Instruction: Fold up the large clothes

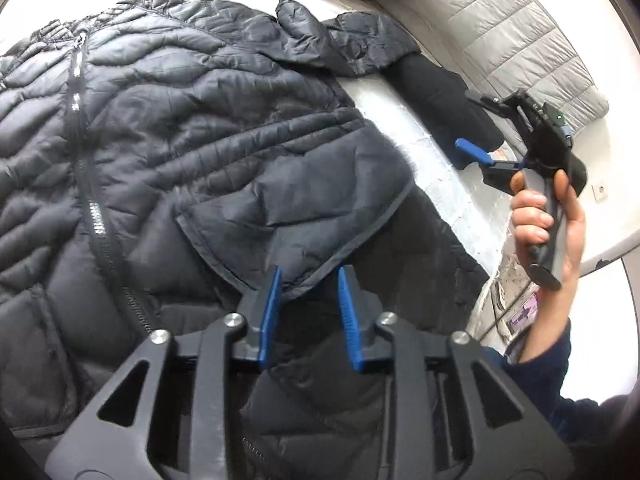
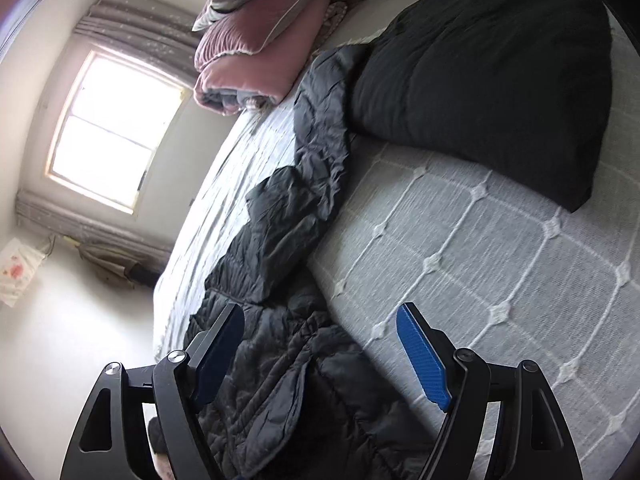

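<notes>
A black quilted puffer jacket (image 1: 168, 128) lies spread on the bed, its zipper (image 1: 86, 184) running down the left. One sleeve is folded across the body, and its cuff (image 1: 304, 240) ends between the blue pads of my left gripper (image 1: 310, 280). The jaws stand a little apart with a gap at the cuff's corner, so they are open. My right gripper (image 1: 474, 122) is held by a hand (image 1: 536, 216) off the jacket's right side. In the right wrist view the right gripper (image 2: 320, 344) is wide open and empty above the jacket's edge (image 2: 288, 380). The other sleeve (image 2: 320, 132) stretches away.
A folded black garment (image 2: 480, 80) lies on the grey quilted bedspread (image 2: 500, 280) beyond the sleeve. Pink folded blankets (image 2: 260, 40) are stacked at the far end of the bed. A window (image 2: 116, 132) and bare floor (image 2: 80, 340) lie past the bed's left edge.
</notes>
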`<action>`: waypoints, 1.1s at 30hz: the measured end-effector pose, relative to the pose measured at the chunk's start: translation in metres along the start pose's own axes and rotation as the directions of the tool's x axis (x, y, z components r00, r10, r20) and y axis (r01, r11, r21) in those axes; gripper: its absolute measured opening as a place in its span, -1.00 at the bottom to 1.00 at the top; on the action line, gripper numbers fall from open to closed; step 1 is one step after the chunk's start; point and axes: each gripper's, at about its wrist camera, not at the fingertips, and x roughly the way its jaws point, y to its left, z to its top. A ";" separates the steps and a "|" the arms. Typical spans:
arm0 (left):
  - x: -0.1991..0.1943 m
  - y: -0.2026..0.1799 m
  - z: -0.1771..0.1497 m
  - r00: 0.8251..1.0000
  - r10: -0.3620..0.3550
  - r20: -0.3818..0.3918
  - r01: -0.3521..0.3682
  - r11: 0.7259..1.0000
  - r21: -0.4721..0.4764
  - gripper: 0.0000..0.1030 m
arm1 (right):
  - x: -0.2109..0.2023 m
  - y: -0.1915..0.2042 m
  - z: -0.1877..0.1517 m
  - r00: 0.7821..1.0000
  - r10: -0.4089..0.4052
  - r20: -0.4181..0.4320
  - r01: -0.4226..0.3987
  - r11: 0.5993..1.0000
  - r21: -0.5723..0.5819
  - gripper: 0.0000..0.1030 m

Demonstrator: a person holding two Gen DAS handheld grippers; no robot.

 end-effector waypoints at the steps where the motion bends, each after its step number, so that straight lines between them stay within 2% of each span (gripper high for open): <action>1: -0.011 -0.002 0.005 0.999 0.009 0.047 -0.009 1.000 0.001 -0.36 | -0.002 -0.001 0.001 1.000 -0.001 0.005 0.001 1.000 0.005 0.55; 3: -0.024 -0.007 0.015 0.993 -0.002 0.117 0.001 1.000 0.002 -0.01 | -0.004 -0.003 0.002 1.000 0.001 0.010 -0.001 1.000 0.008 0.55; 5: -0.018 -0.022 0.028 0.991 -0.008 0.134 0.006 1.000 0.012 0.13 | -0.003 -0.001 0.001 1.000 0.000 0.009 0.000 1.000 -0.003 0.55; 6: -0.006 -0.034 0.034 0.994 0.004 0.113 -0.008 0.999 0.035 0.13 | -0.001 0.002 0.001 1.000 -0.003 0.004 0.003 1.000 -0.013 0.55; 8: 0.031 -0.054 0.043 0.995 0.079 0.057 -0.082 0.994 0.065 0.15 | 0.002 0.005 -0.001 1.000 -0.006 -0.008 0.006 1.000 -0.029 0.55; 10: 0.072 -0.058 0.048 0.992 0.128 -0.005 -0.128 0.991 0.048 0.15 | 0.005 0.007 -0.003 1.000 -0.006 -0.020 0.005 0.999 -0.042 0.55; 12: 0.113 -0.059 0.043 0.974 0.213 -0.070 -0.212 0.977 0.030 0.15 | 0.007 0.004 -0.002 1.000 -0.015 -0.024 0.014 0.999 -0.044 0.55; 13: 0.119 -0.064 0.042 0.966 0.254 -0.052 -0.251 0.967 0.051 0.15 | 0.007 0.001 0.000 0.999 -0.024 -0.022 0.023 0.999 -0.039 0.55; 15: 0.113 -0.074 0.039 0.963 0.269 -0.036 -0.265 0.960 0.090 0.18 | 0.003 -0.008 0.003 0.999 -0.038 -0.006 0.038 0.999 -0.019 0.55; 17: 0.096 -0.074 0.037 0.972 0.234 -0.034 -0.231 0.970 0.073 0.18 | -0.004 -0.016 0.008 0.999 -0.044 0.019 0.044 0.999 0.001 0.55; 19: 0.065 -0.065 0.033 0.979 0.204 0.009 -0.204 0.978 0.037 0.18 | -0.012 -0.023 0.014 0.997 -0.050 0.055 0.049 0.999 0.016 0.55; 20: 0.041 -0.055 0.028 0.977 0.206 0.049 -0.206 0.978 0.003 0.23 | -0.015 -0.026 0.017 0.996 -0.052 0.071 0.051 0.998 0.021 0.55; 22: 0.012 -0.037 0.015 0.968 0.229 0.099 -0.223 0.973 -0.066 0.49 | -0.019 -0.029 0.023 0.994 -0.050 0.098 0.047 0.998 0.029 0.55; 23: -0.002 -0.027 0.008 0.959 0.252 0.126 -0.239 0.965 -0.109 0.59 | -0.020 -0.029 0.026 0.993 -0.043 0.112 0.039 0.999 0.034 0.55; 24: -0.015 -0.012 0.001 0.944 0.291 0.157 -0.267 0.951 -0.157 0.59 | -0.019 -0.028 0.029 0.992 -0.032 0.124 0.028 0.999 0.033 0.55; 25: -0.025 0.006 -0.007 0.920 0.349 0.177 -0.312 0.928 -0.205 0.59 | -0.017 -0.025 0.032 0.991 -0.022 0.128 0.019 1.000 0.023 0.55; 27: -0.038 0.035 -0.018 0.863 0.478 0.165 -0.419 0.858 -0.297 0.59 | -0.011 -0.016 0.040 0.992 0.009 0.124 -0.006 1.000 -0.029 0.55; 28: -0.045 0.053 -0.022 0.840 0.523 0.145 -0.453 0.823 -0.342 0.59 | -0.006 -0.013 0.045 0.993 0.008 0.121 -0.002 0.999 -0.049 0.55; 30: -0.057 0.086 -0.029 0.809 0.572 0.136 -0.472 0.771 -0.428 0.59 | 0.003 -0.011 0.052 0.992 -0.022 0.124 0.025 0.999 -0.021 0.55; 32: -0.068 0.112 -0.035 0.779 0.612 0.135 -0.480 0.721 -0.499 0.59 | 0.016 -0.008 0.064 0.993 0.030 0.113 -0.029 1.000 -0.010 0.55; 33: -0.071 0.118 -0.036 0.770 0.624 0.134 -0.485 0.709 -0.511 0.59 | 0.028 -0.005 0.073 0.995 0.043 0.093 -0.042 0.999 -0.008 0.55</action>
